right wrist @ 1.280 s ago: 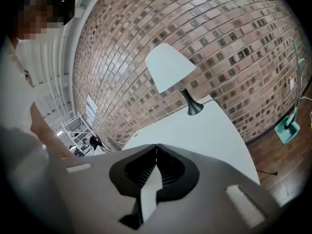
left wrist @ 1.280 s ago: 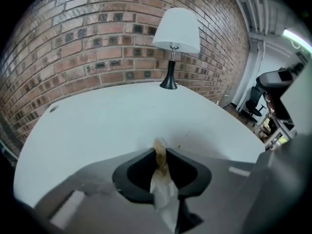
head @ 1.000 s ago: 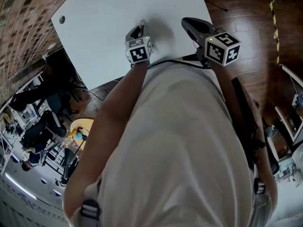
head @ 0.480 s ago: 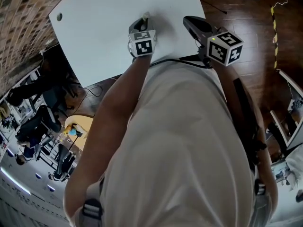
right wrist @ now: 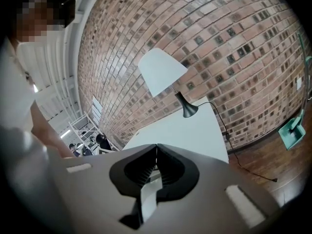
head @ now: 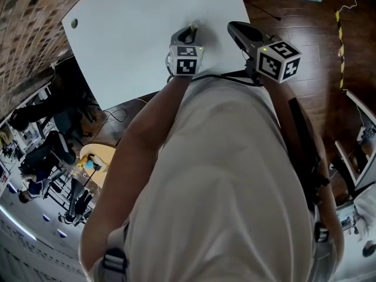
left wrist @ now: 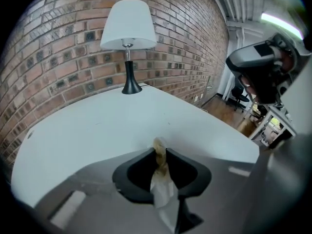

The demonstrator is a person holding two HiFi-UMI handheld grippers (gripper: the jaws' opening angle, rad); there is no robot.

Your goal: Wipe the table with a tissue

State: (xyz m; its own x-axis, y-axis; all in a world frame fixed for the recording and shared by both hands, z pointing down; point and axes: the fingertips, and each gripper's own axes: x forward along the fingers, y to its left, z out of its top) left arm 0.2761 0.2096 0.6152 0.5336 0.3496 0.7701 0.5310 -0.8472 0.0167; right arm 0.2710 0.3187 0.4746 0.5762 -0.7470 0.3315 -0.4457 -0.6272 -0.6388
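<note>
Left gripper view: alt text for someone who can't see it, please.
The left gripper pinches a twisted tissue, its tip poking out over a white table. A white-shaded lamp stands near the far edge before a brick wall.

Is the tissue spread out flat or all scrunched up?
Scrunched up. The left gripper view shows the tissue twisted into a thin strip, pinched between the left gripper's jaws, its tip poking out over the white table.
</note>
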